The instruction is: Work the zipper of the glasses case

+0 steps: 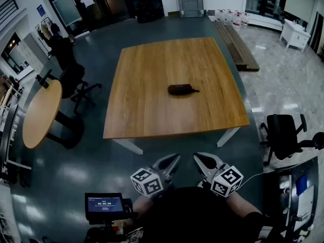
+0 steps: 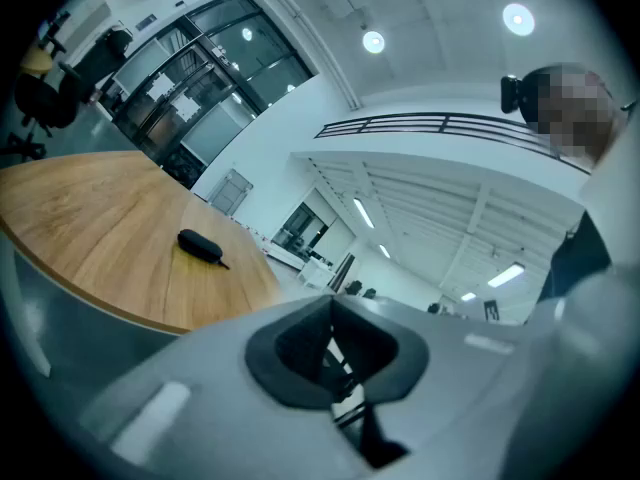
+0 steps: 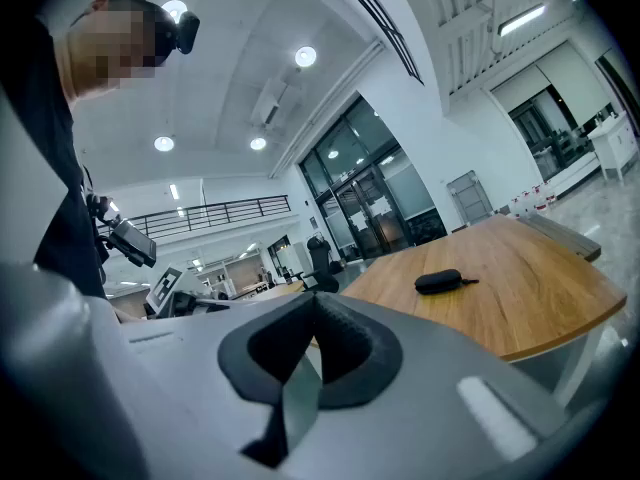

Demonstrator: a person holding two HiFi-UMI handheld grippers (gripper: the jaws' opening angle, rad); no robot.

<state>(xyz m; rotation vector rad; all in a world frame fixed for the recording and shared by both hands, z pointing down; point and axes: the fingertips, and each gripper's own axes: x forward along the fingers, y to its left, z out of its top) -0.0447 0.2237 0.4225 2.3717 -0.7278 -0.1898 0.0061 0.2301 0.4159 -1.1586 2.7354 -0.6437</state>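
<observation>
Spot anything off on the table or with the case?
Nothing stands out. The glasses case lies flat, alone near the middle of the wooden table. The left tongs and right tongs are shut, empty, and short of the table.

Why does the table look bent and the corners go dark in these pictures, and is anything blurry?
Head view: a wide-angle lens bows the straight edges of the table, though the glasses case stays sharp. Left gripper view: dark rounded corners, and the ceiling lamps glare white. Right gripper view: the same dark ring; the glasses case looks small but clear.
</observation>
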